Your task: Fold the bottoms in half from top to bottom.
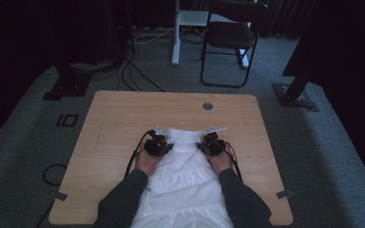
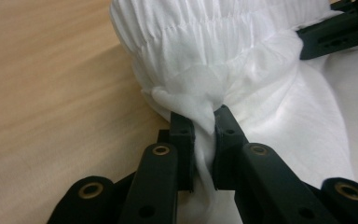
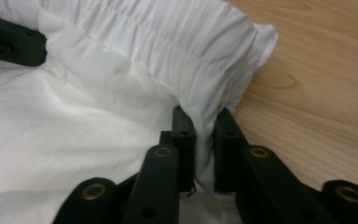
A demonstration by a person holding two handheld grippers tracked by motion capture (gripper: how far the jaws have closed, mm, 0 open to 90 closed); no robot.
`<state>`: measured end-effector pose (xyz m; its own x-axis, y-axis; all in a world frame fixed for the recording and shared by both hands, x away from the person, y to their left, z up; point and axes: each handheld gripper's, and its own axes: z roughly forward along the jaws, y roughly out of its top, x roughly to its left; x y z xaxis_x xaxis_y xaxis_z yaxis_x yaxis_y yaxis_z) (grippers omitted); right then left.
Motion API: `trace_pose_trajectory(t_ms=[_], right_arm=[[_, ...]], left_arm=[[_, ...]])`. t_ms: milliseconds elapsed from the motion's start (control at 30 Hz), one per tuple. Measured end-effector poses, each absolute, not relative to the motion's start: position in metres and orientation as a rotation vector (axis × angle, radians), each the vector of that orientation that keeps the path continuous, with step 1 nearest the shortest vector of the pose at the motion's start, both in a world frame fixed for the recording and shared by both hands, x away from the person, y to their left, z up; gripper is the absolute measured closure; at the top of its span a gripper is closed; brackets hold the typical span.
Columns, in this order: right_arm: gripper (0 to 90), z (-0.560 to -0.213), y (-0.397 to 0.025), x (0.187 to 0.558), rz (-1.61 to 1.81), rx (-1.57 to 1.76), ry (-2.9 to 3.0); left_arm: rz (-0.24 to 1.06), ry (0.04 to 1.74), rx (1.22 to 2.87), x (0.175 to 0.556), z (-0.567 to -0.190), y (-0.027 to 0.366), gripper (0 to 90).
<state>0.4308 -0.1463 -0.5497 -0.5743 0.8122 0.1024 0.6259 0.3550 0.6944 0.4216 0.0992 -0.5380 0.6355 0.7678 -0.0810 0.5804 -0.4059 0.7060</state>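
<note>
A white garment [image 1: 185,175] with a gathered elastic waistband [image 1: 186,135] lies on the wooden table [image 1: 119,118], its waistband toward the far side. My left gripper [image 1: 160,145] is shut on the waistband's left edge; in the left gripper view the white cloth [image 2: 200,56] is pinched between the black jaws of the left gripper [image 2: 204,122]. My right gripper [image 1: 210,144] is shut on the waistband's right edge; the fabric [image 3: 135,60] bunches between the jaws of the right gripper [image 3: 204,123]. Both hands rest on the cloth.
A round cable hole [image 1: 207,106] sits near the table's far edge. Beyond the table stand a black folding chair [image 1: 228,38] and a white desk leg [image 1: 176,33], with cables on the grey carpet. Bare wood lies left and right of the garment.
</note>
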Motion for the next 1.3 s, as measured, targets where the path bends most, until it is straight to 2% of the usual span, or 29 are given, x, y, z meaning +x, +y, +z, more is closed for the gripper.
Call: trace_pose_trajectory(t_ms=[800,1300], right_arm=[[83.8,-0.498,-0.151,0.449,1.083,1.222,2.277],[83.8,-0.491,-0.153,0.455,1.096,1.223,2.266]], left_arm=[[0.404,1.023,2.064,0.445,-0.494,0.099,83.3],[0.438,1.011,2.043,0.450,-0.483,0.096,83.3]])
